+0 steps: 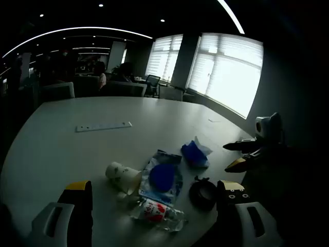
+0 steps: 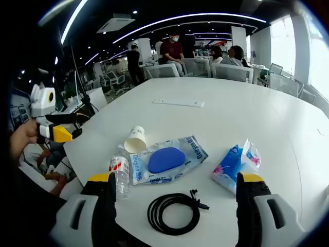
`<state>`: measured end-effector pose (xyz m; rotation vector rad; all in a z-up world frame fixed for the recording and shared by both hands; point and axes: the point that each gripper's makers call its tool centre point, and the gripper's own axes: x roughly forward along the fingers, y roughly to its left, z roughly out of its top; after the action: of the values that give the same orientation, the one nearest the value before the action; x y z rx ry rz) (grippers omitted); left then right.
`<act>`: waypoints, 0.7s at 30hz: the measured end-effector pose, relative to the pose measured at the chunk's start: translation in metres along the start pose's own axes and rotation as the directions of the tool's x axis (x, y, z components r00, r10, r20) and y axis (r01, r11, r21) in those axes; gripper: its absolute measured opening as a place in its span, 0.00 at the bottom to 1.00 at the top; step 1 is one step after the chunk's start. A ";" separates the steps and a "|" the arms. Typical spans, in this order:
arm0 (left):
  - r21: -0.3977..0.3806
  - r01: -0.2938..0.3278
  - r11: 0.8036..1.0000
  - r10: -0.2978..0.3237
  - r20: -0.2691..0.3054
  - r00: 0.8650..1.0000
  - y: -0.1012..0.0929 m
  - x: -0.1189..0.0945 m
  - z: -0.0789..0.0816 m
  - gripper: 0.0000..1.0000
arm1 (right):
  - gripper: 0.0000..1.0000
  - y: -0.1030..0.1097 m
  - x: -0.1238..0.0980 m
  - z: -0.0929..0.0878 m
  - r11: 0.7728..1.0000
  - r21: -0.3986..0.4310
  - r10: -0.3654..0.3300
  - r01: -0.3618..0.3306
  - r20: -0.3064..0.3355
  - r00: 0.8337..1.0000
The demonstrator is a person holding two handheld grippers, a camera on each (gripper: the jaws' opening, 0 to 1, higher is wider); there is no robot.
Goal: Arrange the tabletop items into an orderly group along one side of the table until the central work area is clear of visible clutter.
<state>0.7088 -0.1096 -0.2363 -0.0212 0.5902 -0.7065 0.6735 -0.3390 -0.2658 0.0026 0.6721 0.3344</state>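
Clutter lies bunched near the table's edge. A paper cup (image 1: pixel 123 175) (image 2: pixel 136 139) lies on its side. Beside it are a clear bag with a blue pad (image 1: pixel 163 177) (image 2: pixel 167 159), a small plastic bottle (image 1: pixel 157 212) (image 2: pixel 121 175), a black cable coil (image 1: pixel 203 193) (image 2: pixel 172 213) and a blue tissue pack (image 1: pixel 195 153) (image 2: pixel 234 164). My left gripper (image 1: pixel 154 193) (image 2: pixel 82 125) is open, off the table edge near the cup and bottle. My right gripper (image 2: pixel 175 188) (image 1: pixel 226 158) is open, above the cable, holding nothing.
A long white strip (image 1: pixel 103 126) (image 2: pixel 177 103) lies alone further in on the white table (image 1: pixel 61 149) (image 2: pixel 247 113). A hand (image 2: pixel 23 136) holds the left gripper. Chairs and people are beyond the far edge, with bright windows to one side.
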 end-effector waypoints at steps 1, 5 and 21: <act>0.000 0.000 1.000 0.000 0.000 1.000 0.000 0.000 0.000 1.00 | 0.94 0.000 0.000 0.000 1.000 0.000 0.000 0.000 0.000 1.000; -0.002 0.000 1.000 0.000 0.002 1.000 0.000 -0.001 0.000 1.00 | 0.94 0.001 0.000 -0.001 1.000 0.001 0.000 0.000 0.001 1.000; -0.004 0.001 1.000 -0.001 0.002 1.000 -0.001 -0.001 -0.001 1.00 | 0.94 0.000 0.000 -0.002 1.000 0.009 -0.004 0.004 0.001 1.000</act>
<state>0.7073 -0.1093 -0.2360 -0.0260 0.5900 -0.7066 0.6717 -0.3394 -0.2675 0.0097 0.6727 0.3271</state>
